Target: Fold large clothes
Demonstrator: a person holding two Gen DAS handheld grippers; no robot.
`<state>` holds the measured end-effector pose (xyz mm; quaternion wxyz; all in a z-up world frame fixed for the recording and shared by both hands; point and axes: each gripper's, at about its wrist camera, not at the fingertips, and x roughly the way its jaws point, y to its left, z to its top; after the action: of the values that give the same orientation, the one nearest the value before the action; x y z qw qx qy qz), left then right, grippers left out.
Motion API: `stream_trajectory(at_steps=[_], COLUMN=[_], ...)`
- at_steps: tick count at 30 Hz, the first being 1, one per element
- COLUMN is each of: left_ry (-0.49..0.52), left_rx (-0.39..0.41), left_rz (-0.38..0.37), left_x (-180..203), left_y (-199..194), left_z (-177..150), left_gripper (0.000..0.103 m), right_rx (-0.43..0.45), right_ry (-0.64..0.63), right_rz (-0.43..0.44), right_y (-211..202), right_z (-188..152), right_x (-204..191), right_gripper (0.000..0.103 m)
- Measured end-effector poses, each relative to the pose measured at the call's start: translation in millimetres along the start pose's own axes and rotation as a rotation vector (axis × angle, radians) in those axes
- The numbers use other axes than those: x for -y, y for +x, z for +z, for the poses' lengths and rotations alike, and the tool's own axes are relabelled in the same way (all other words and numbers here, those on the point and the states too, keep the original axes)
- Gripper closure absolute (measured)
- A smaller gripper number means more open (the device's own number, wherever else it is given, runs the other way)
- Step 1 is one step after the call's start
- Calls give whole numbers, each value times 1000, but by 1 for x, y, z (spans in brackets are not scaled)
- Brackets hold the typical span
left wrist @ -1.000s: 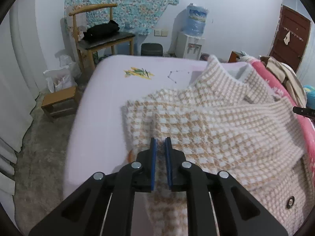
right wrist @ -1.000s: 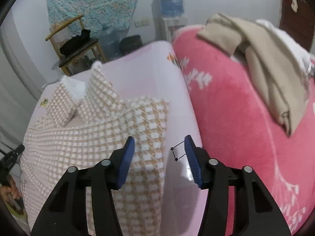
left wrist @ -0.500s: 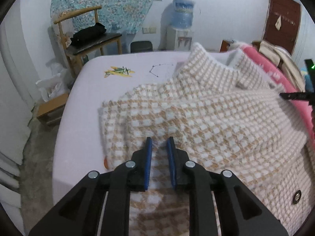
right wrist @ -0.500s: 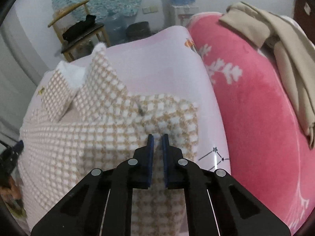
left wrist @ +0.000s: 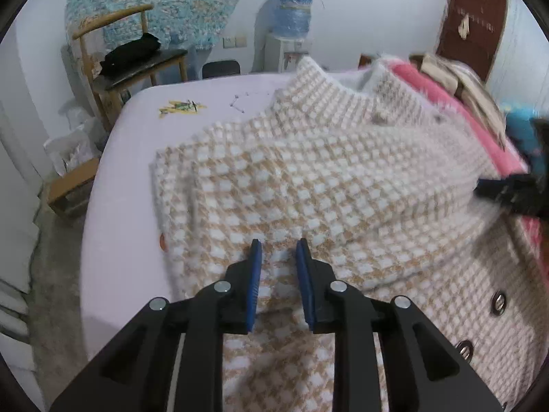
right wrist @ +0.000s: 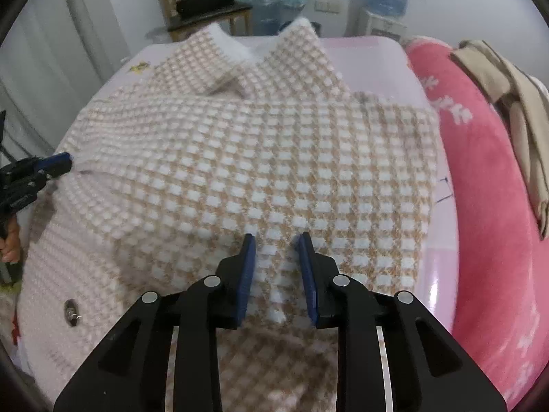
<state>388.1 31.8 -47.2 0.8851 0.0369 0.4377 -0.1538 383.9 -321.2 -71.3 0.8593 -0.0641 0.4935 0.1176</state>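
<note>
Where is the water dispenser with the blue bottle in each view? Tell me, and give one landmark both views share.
Left wrist view: the water dispenser stands at top centre, against the far wall beyond the bed.
Right wrist view: it is at the top, right of centre, with its bottle cut by the frame edge.
Shared landmark: the wooden chair with a black bundle on its seat, left of the dispenser in both.

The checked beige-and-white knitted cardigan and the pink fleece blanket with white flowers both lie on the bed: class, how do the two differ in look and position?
The checked beige-and-white knitted cardigan has a small square pattern and metal snap buttons; the pink fleece blanket with white flowers is one colour with scattered prints. The cardigan lies spread over the lilac sheet; the blanket is bunched along its right side, with beige clothing on top. Both look soft and fuzzy.
</note>
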Motion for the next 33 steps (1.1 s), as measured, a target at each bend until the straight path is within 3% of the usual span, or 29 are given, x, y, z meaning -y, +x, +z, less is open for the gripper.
stream_trajectory(at_steps=[4,7,9,10,12,16,19,24,28,33], left_ry=[13,49,54,64,90,5,-9,-5,14,-10], left_rx=[38,56,3,-23,7,-7,15,17,-44,-124], left_rz=[-11,-44,-34,8,54,10,-12,-24,-13,13], left_x=[11,24,33,38,45,42,47,65,81,95], left_y=[-26,-37,-24,-14,-13,-33,-61,-104,-119,-122], left_z=[1,-8,-14,-17,-19,-21,-32,-68,-105,-148], left_gripper=[80,65,57,56,56,55,50,33,23,21], right_rx=[27,69,41,2,5,33,71,42,11,-28], right_ry=[44,-10,-41,-49,-27,35,50,81,91,118], right_rz=[12,27,-7,-34,-45,-48,-28,17,25,21], right_y=[-22,-33,-17,0,7,-31,-68,-100,-117,-125], right_z=[2,-2,-1,-3,-4,-8,-35,-94,-142,-184], right_x=[-8,-33,-47,-51,-50,-48,-54,-68,-89,-106], right_gripper=[76,66,63,63,63,61,48,29,21,17])
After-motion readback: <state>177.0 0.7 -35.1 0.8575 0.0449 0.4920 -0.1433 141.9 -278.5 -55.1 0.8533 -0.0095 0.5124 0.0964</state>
